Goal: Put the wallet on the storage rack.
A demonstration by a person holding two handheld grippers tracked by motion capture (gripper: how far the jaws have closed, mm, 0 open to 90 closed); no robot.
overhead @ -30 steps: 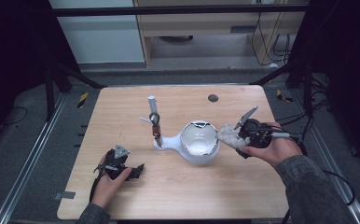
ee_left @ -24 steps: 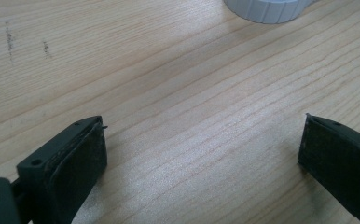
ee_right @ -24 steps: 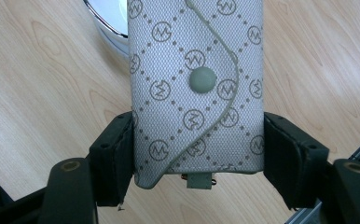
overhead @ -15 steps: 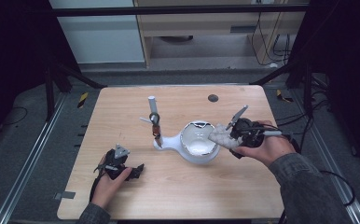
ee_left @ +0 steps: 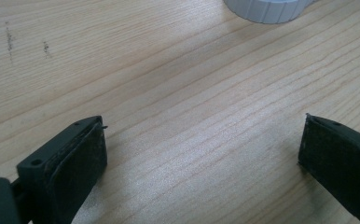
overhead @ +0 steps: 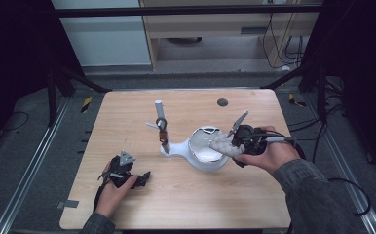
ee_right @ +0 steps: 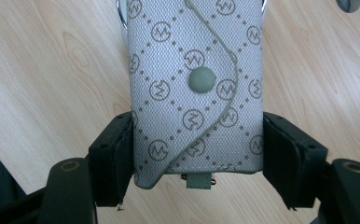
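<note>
Item: grey pouch (ee_right: 194, 93), pinched at both sides by right gripper (overhead: 231, 144), at 3 o'clock of white bowl (overhead: 206, 157); lower it level over the rim before release; left gripper (overhead: 144, 176) spread, idle on table (overhead: 186, 200).

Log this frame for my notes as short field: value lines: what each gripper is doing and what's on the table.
right gripper: shut on a grey patterned pouch, at the rim of the white bowl
left gripper: open, nothing between the jaws, low over the table
white bowl: stands mid-table
small stand: left of the bowl
dark round spot: far side of the table
</note>
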